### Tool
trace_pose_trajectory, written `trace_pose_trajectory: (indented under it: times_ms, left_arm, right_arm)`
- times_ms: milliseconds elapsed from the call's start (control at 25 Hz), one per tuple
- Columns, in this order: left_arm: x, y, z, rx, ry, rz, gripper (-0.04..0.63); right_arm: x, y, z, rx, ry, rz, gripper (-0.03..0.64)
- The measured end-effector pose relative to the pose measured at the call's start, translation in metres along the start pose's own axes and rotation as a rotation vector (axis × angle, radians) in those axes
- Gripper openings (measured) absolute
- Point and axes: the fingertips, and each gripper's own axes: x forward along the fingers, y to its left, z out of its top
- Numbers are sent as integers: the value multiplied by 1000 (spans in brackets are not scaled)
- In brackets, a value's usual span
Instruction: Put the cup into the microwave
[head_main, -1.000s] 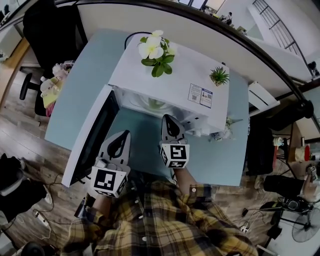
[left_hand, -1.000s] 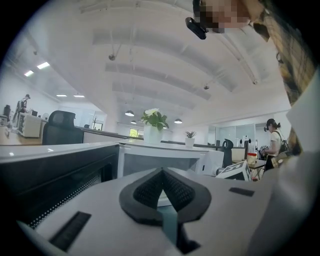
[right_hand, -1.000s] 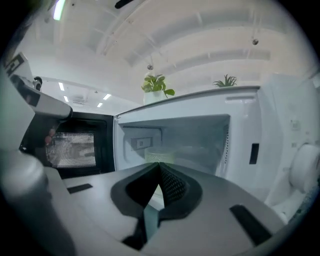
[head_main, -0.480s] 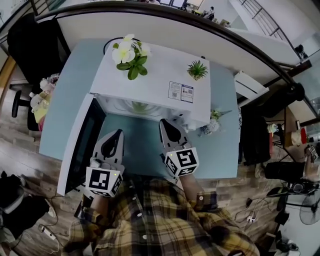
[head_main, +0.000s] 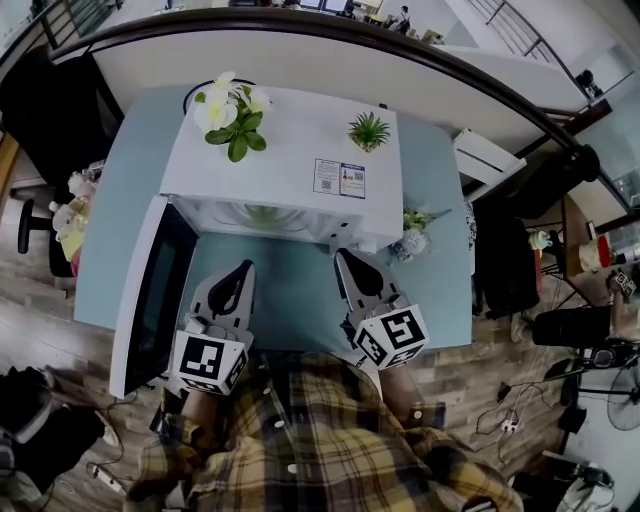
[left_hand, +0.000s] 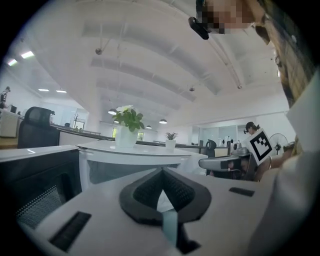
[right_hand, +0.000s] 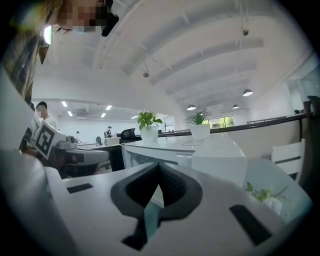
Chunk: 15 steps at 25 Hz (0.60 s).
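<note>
The left gripper (head_main: 238, 270) and the right gripper (head_main: 348, 258) are held clenched and empty over the near part of the table (head_main: 295, 300). Beyond them the microwave (head_main: 285, 160) is seen, its door (head_main: 150, 290) swung open leftward. A pale shape (head_main: 262, 214) lies inside; whether it is the cup cannot be told.

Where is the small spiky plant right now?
In the head view, the small spiky plant stands on the microwave's top near its right edge, right of the white-flowered plant, just behind the sticker.
</note>
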Motion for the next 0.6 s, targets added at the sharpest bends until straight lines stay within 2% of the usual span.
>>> trace_pose_trajectory:
  times_ms: [360, 600]
  left_arm:
    - [8, -21, 1, 17, 18, -56, -11]
    - [8, -23, -1, 20, 20, -45, -11]
  right_arm:
    - [-28, -18, 6, 55, -4, -14, 3]
    - [-41, -21, 6, 59, 4, -12, 3]
